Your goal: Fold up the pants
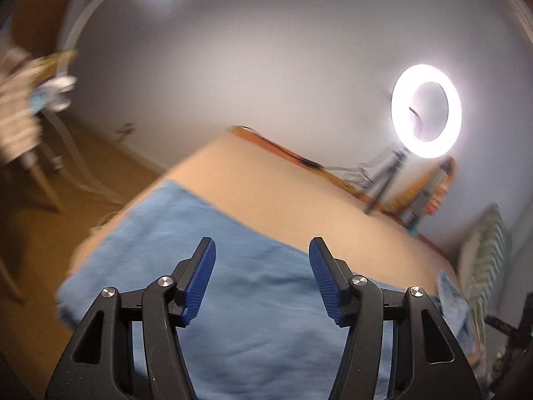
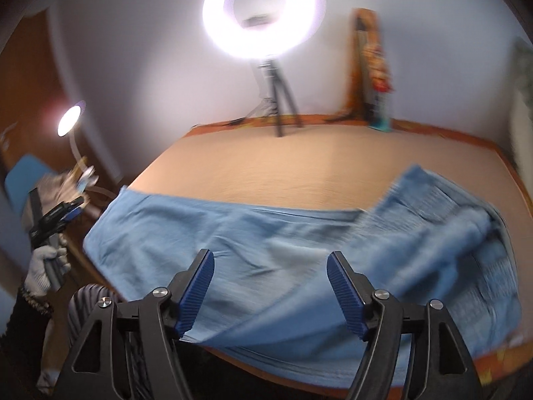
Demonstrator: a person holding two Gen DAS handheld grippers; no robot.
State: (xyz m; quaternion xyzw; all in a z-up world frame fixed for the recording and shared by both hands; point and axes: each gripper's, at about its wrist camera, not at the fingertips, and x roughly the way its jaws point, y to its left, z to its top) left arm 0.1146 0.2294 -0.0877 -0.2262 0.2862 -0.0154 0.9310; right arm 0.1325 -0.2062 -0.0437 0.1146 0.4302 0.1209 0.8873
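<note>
Light blue pants (image 2: 273,253) lie spread across the near part of a tan bed (image 2: 266,166), legs to the left and the rumpled waist part (image 2: 449,233) to the right. My right gripper (image 2: 269,263) is open and empty, above the pants' near edge. My left gripper (image 1: 262,253) is open and empty, above the leg end of the pants (image 1: 233,283). In the right wrist view the left gripper (image 2: 63,216) shows at the far left in a gloved hand (image 2: 43,266), off the bed's left side.
A lit ring light on a tripod (image 2: 263,13) stands at the bed's far edge, also in the left wrist view (image 1: 426,110). A desk lamp (image 2: 70,120) and a chair with clothes (image 1: 16,106) stand left. Books (image 2: 373,66) lean on the far wall.
</note>
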